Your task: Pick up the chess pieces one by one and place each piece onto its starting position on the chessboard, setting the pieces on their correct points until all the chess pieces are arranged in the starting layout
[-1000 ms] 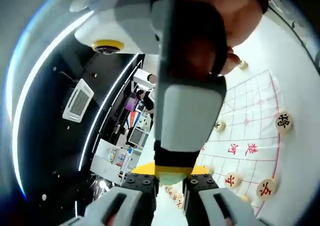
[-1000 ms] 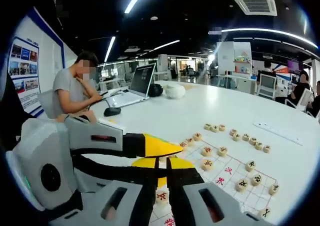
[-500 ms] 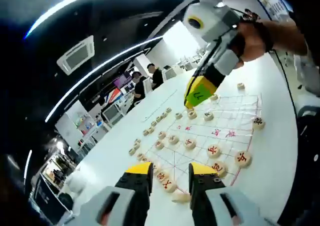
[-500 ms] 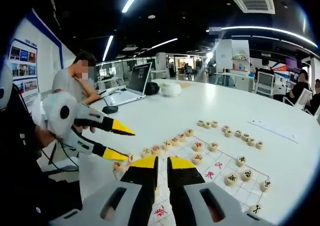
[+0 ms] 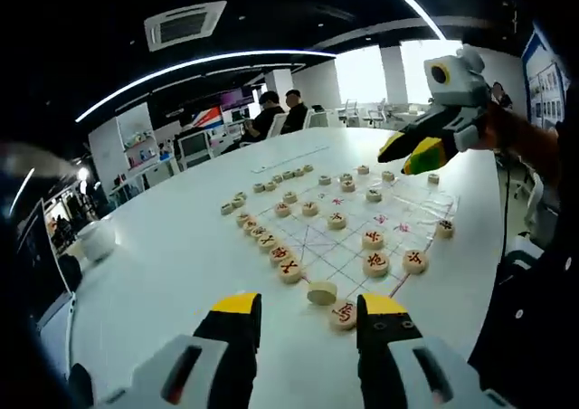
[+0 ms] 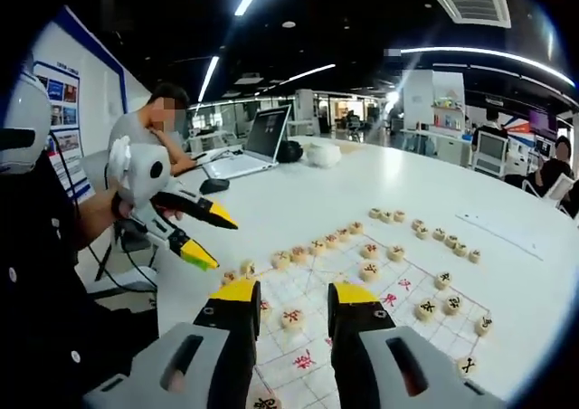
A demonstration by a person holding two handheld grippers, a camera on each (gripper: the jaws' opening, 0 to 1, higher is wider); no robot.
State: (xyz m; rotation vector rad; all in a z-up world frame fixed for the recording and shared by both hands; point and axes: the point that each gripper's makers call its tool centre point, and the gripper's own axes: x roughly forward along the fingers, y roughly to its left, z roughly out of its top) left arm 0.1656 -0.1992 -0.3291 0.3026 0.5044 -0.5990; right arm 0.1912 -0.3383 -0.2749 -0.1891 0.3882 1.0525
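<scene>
While both claws hung empty with jaws apart, left gripper (image 5: 303, 314) and right gripper (image 6: 293, 300) at lower centre, we noted chess pieces (image 5: 336, 220) scattered on the chessboard (image 6: 398, 305), mid-frame.

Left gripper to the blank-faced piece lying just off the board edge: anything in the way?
Nothing visible. The left gripper is open and empty, and the blank-faced piece lies just ahead between its jaws. A red-marked piece sits close beside it, toward one jaw.

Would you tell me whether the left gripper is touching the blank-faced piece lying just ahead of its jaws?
Apart. In the left gripper view, bare table shows between the left gripper and the blank-faced piece.
</scene>
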